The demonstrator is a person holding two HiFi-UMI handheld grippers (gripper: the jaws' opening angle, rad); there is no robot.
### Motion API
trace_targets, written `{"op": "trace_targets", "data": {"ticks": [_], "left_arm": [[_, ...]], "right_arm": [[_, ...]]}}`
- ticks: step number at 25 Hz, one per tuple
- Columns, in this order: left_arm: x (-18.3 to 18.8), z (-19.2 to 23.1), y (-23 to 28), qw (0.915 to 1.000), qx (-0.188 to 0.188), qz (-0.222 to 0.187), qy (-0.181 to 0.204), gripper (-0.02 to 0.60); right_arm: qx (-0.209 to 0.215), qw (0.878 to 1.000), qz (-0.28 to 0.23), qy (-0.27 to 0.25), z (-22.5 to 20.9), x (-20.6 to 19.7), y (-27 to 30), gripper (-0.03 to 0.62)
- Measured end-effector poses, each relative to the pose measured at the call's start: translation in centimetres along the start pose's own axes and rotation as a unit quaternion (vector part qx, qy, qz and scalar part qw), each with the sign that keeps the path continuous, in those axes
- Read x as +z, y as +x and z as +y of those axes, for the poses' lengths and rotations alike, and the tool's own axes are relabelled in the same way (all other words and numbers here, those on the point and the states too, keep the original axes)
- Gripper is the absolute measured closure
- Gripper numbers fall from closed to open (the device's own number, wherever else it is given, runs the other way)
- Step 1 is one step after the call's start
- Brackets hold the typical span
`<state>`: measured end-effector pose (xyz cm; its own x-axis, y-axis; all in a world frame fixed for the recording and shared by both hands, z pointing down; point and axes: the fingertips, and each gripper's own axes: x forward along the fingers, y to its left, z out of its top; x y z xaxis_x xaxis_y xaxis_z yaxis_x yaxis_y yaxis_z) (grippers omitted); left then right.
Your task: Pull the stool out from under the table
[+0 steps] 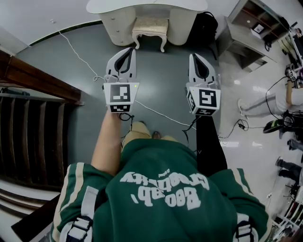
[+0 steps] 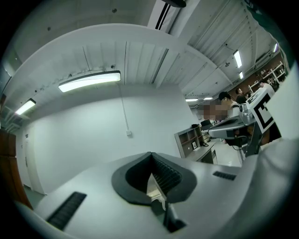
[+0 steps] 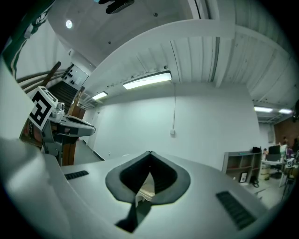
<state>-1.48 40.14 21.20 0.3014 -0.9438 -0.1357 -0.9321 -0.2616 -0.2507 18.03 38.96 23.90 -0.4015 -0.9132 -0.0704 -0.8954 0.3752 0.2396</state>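
Left gripper [image 1: 128, 52] and right gripper [image 1: 195, 59] are hovering, jaws clenched empty, while the stool [image 1: 150, 29] is sitting under the desk [image 1: 142, 6] at twelve o'clock, likely rigid, lightish, best gripped at its seat frame.

The tabletop [image 1: 118, 5] ran off the head view's upper edge; the stool [image 1: 150, 26] had its rear legs hidden beneath it.
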Motion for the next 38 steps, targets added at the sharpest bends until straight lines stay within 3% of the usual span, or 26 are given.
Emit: {"op": "trace_targets", "data": {"ticks": [10,15,20,27,38], "left_arm": [[-2.4,3.2,6.0,0.9998,-0.004,0.016,-0.007,0.568],[-3.7,6.4,11.1,0.9999,0.013,-0.002,-0.009,0.568],[-4.9,9.4,16.0,0.9998,-0.007,-0.006,-0.021,0.568],[-6.7,12.9,22.5,0.9994,-0.034,0.0,-0.009,0.568],[-9.2,14.5,28.0,0.9982,-0.053,0.007,-0.027,0.566]], "right_arm": [[0.012,0.999,0.029,0.012,-0.5,-2.7,6.2,0.585],[0.012,0.999,0.045,0.001,-1.2,-3.4,11.9,0.585],[-0.002,0.999,0.049,0.009,-1.9,-3.4,17.0,0.585],[-0.017,0.998,0.053,0.014,-2.5,-3.6,24.1,0.585],[-0.013,0.998,0.051,0.029,-3.3,-5.7,28.6,0.585]]}}
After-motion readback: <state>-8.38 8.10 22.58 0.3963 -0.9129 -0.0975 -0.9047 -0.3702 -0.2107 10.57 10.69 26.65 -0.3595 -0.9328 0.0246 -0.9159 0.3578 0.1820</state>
